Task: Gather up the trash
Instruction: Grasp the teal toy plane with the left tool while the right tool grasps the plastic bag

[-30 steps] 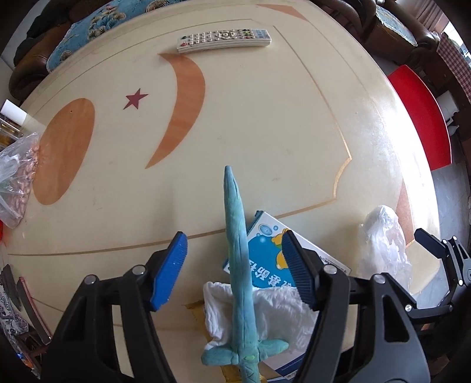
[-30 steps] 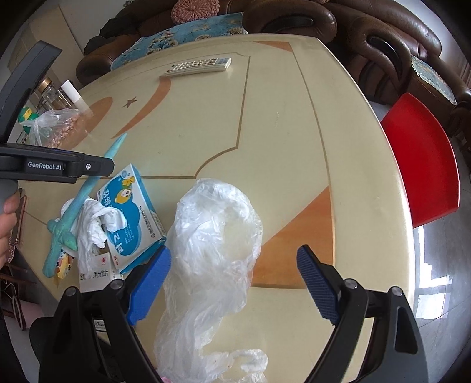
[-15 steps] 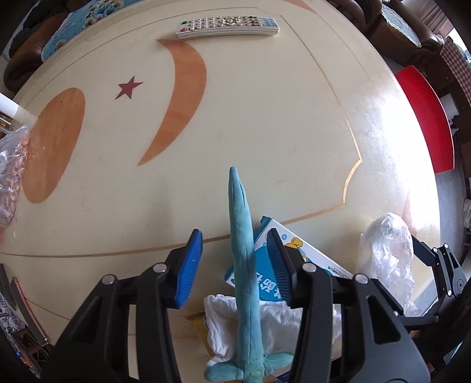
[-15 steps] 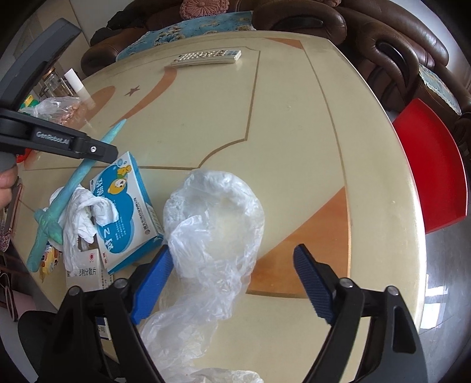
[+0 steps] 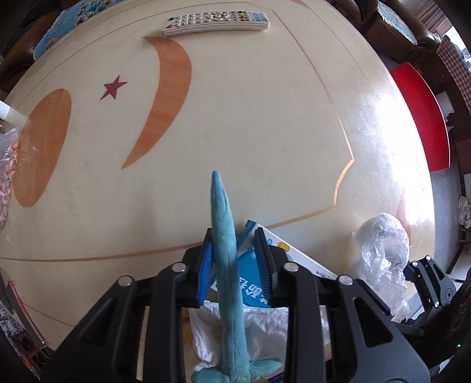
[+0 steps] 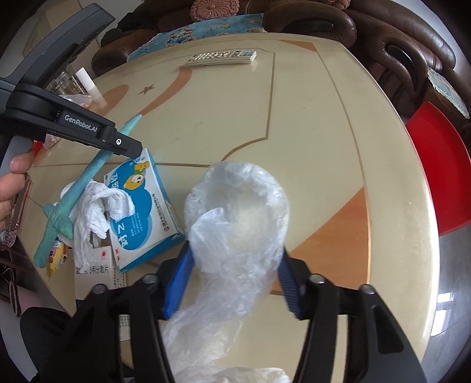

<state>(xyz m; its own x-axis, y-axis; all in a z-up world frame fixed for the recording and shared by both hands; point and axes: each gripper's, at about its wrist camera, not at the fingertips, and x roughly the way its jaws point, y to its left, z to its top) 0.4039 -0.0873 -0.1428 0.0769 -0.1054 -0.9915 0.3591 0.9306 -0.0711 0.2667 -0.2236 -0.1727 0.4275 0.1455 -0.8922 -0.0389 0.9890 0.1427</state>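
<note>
A long teal plush toy point(image 5: 223, 235) lies across a crumpled white tissue point(image 5: 265, 333) and a blue-and-white medicine box point(image 5: 253, 282) near the table's front edge. My left gripper point(image 5: 233, 232) points down over the toy with its jaws closing. The left pad touches the toy; a narrow gap shows at the right pad. A clear plastic bag point(image 6: 238, 212) lies right of the box. My right gripper point(image 6: 234, 250) is closing on it, and both pads touch the bag's sides. A hand point(image 6: 14, 176) holds the left gripper's handle.
A white remote control point(image 5: 216, 22) lies at the far side of the cream table point(image 5: 235, 117). A bag of nuts point(image 5: 7, 176) sits at the left edge. A white carton point(image 6: 97, 274) lies under the tissue. A red chair point(image 6: 441, 171) stands on the right, brown sofas behind.
Both grippers have narrowed from wide open. The left jaws have drawn in around the teal toy and sunk slightly. The right jaws have come in against the plastic bag.
</note>
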